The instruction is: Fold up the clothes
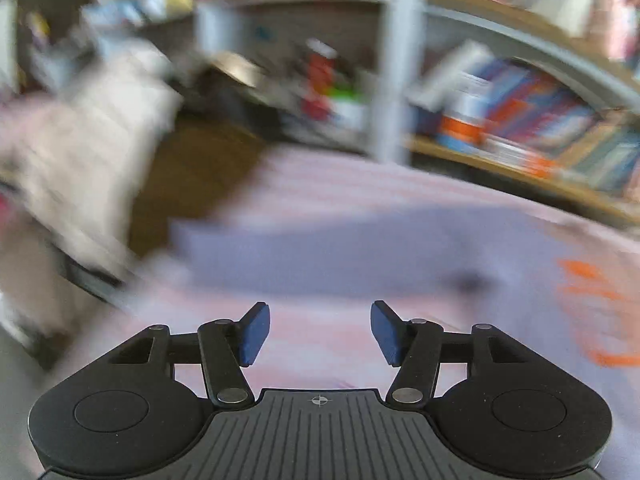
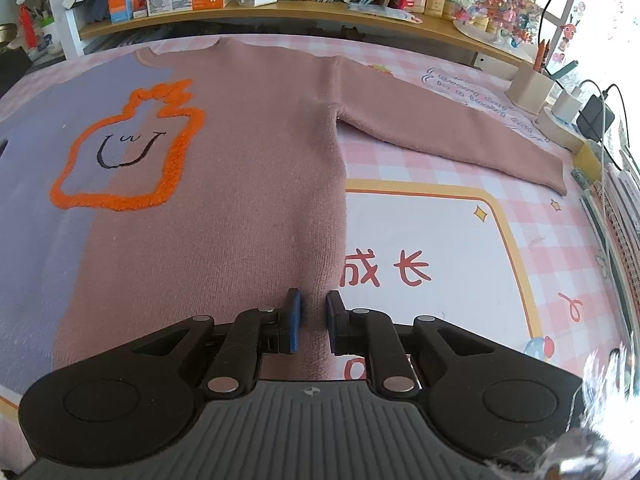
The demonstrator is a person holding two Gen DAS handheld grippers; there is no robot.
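Note:
A two-tone sweater, pink on the right half and lilac on the left, lies flat on the table with an orange outlined figure on its chest. Its right sleeve stretches out to the right. My right gripper sits at the sweater's lower right hem, its jaws closed to a narrow gap with the hem's fabric between them. My left gripper is open and empty above the lilac part of the sweater; that view is blurred by motion.
The table has a pink checked mat with a yellow-framed white panel. A bookshelf runs along the far edge. A pen holder, chargers and cables sit at the right, with notebooks along the right edge.

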